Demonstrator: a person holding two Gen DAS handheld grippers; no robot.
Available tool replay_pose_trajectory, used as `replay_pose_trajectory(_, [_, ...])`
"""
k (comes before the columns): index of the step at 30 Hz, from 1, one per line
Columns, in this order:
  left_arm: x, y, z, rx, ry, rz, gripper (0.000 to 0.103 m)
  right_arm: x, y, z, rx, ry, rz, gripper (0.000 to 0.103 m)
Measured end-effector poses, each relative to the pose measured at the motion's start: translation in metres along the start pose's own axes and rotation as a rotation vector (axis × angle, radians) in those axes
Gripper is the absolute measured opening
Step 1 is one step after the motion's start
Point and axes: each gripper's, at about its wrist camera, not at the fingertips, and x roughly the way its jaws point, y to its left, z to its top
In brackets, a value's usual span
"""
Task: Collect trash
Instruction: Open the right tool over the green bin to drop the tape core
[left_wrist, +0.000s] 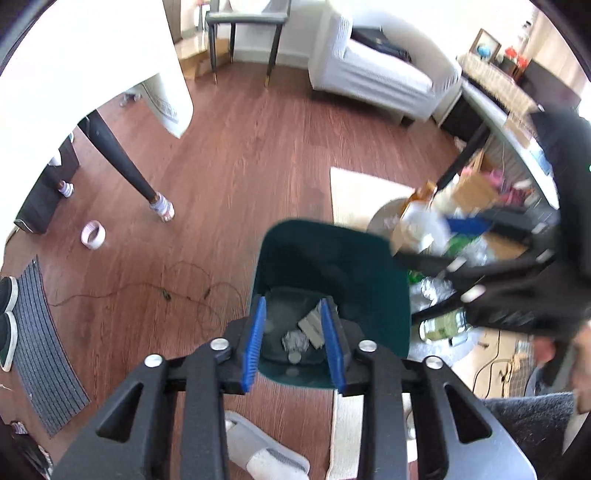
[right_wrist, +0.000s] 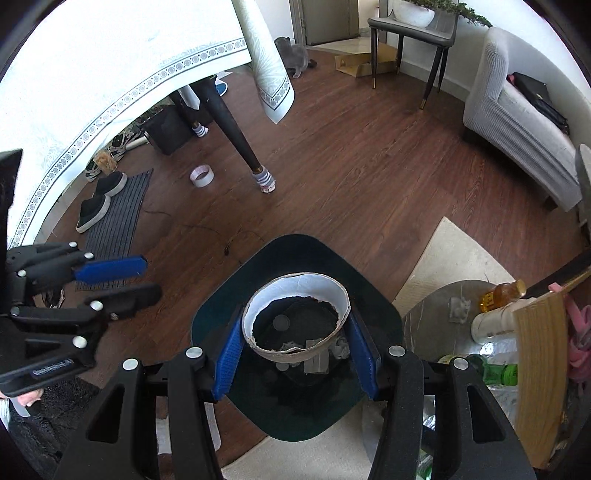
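A dark green trash bin (left_wrist: 369, 266) stands on the wood floor, with crumpled foil and paper scraps (left_wrist: 303, 332) at its bottom. My left gripper (left_wrist: 295, 332) hangs open and empty above the bin. In the right wrist view my right gripper (right_wrist: 295, 347) is shut on a torn white paper cup ring (right_wrist: 295, 317), held over the bin (right_wrist: 229, 317). The left gripper also shows at the left of that view (right_wrist: 118, 280), and the right gripper shows blurred at the right of the left wrist view (left_wrist: 443, 254).
A low round table (right_wrist: 436, 317) beside the bin holds bottles (right_wrist: 498, 373), a white cup (right_wrist: 491, 325), foil and other clutter. A tape roll (right_wrist: 202, 175), a table leg (right_wrist: 236, 133), a cable (left_wrist: 166, 291), a doormat with shoes (right_wrist: 118, 214), a cream rug (right_wrist: 450, 254) and a sofa (right_wrist: 517, 122) lie around.
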Motion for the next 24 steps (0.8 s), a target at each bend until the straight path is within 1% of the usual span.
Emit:
replay_pose_trajectory(2, [-0.012,0.000,0.006,-0.004,-0.043,-0.012,0.026,0.009,0.002,-0.002,0.002,0.022,0.005,0.054])
replay_pose_trajectory(5, [-0.028,-0.005,0.014,0.003,-0.107,-0.027,0.025,0.024,0.004,-0.004,0.009,0.060,0.022,0.054])
replay_pose_trajectory(9, [-0.050,-0.010,0.024,0.005,-0.179,-0.049,0.018,0.051,0.009,-0.010,-0.002,0.137,0.017,0.054])
replay_pose_trajectory(14, [-0.070,-0.020,0.036,0.009,-0.253,-0.061,0.018,0.078,0.014,-0.022,-0.015,0.213,0.005,0.054])
replay_pose_trajectory(15, [-0.073,-0.021,0.037,0.007,-0.262,-0.064,0.018,0.081,0.015,-0.025,-0.026,0.223,-0.011,0.056])
replay_pose_trajectory(16, [-0.075,-0.021,0.039,0.004,-0.270,-0.066,0.018,0.083,0.016,-0.027,-0.033,0.231,-0.019,0.063])
replay_pose_trajectory(18, [-0.080,-0.022,0.042,0.002,-0.288,-0.067,0.018,0.088,0.017,-0.031,-0.039,0.262,-0.019,0.071])
replay_pose_trajectory(21, [-0.088,-0.025,0.047,-0.004,-0.316,-0.070,0.018,0.088,0.017,-0.036,-0.058,0.274,-0.035,0.071])
replay_pose_trajectory(24, [-0.096,-0.031,0.048,-0.009,-0.345,-0.081,0.018,0.083,0.015,-0.039,-0.064,0.266,-0.027,0.071])
